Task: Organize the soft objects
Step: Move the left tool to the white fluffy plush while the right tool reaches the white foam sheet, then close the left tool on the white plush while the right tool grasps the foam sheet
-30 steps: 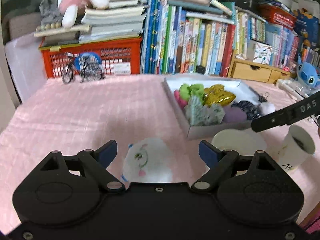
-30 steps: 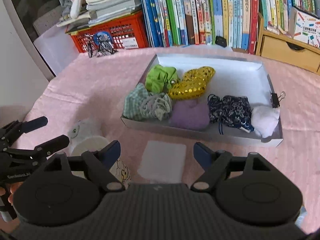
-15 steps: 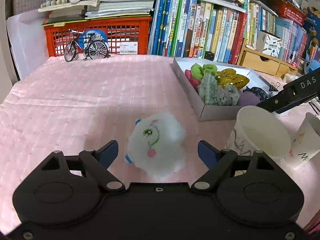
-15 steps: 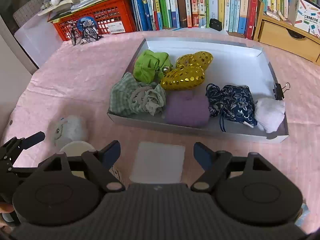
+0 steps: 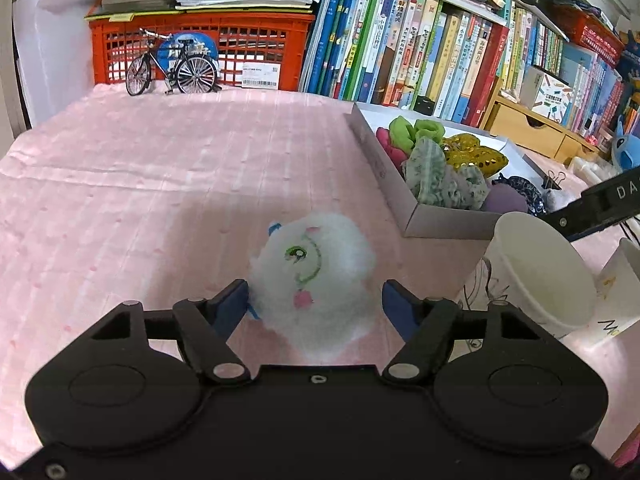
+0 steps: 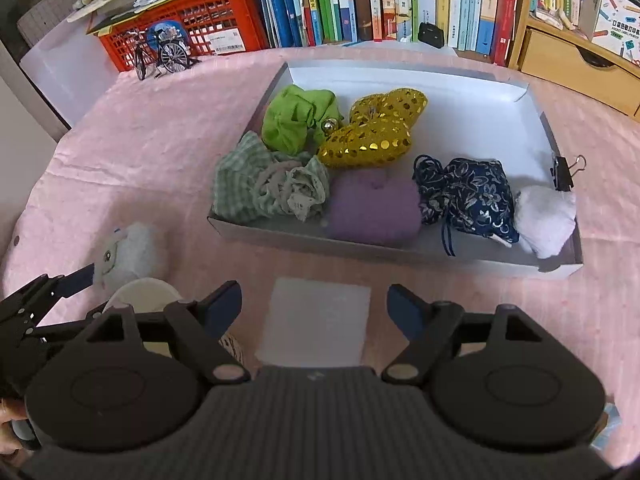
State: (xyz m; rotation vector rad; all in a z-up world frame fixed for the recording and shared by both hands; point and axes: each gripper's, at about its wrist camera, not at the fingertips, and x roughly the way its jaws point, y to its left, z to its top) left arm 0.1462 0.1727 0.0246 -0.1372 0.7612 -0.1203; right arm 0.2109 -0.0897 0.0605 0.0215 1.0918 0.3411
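Note:
A fluffy white plush toy (image 5: 312, 276) with a stitched face lies on the pink tablecloth. My left gripper (image 5: 313, 296) straddles it and its jaws are closing. The left pad brushes the fluff and the right pad stands a little clear. The same toy (image 6: 132, 252) shows at the left of the right wrist view. A grey cardboard box (image 6: 440, 80) holds a green cloth (image 6: 296, 120), a gold sequined piece (image 6: 376, 132), a checked cloth (image 6: 256, 184), a purple piece (image 6: 372, 208), a navy pouch (image 6: 472, 196) and a white one (image 6: 544, 216). My right gripper (image 6: 314, 300) hangs open over a white square pad (image 6: 316, 320).
Two paper cups (image 5: 540, 272) (image 5: 620, 280) stand right of the plush, near the box's front corner. A model bicycle (image 5: 172, 68) and a red crate (image 5: 200, 36) sit at the back left. Books line the rear, and a binder clip (image 6: 564, 172) grips the box's right wall.
My left gripper has come down around the plush and its jaws have narrowed. The right gripper has edged toward the box and stays just as wide.

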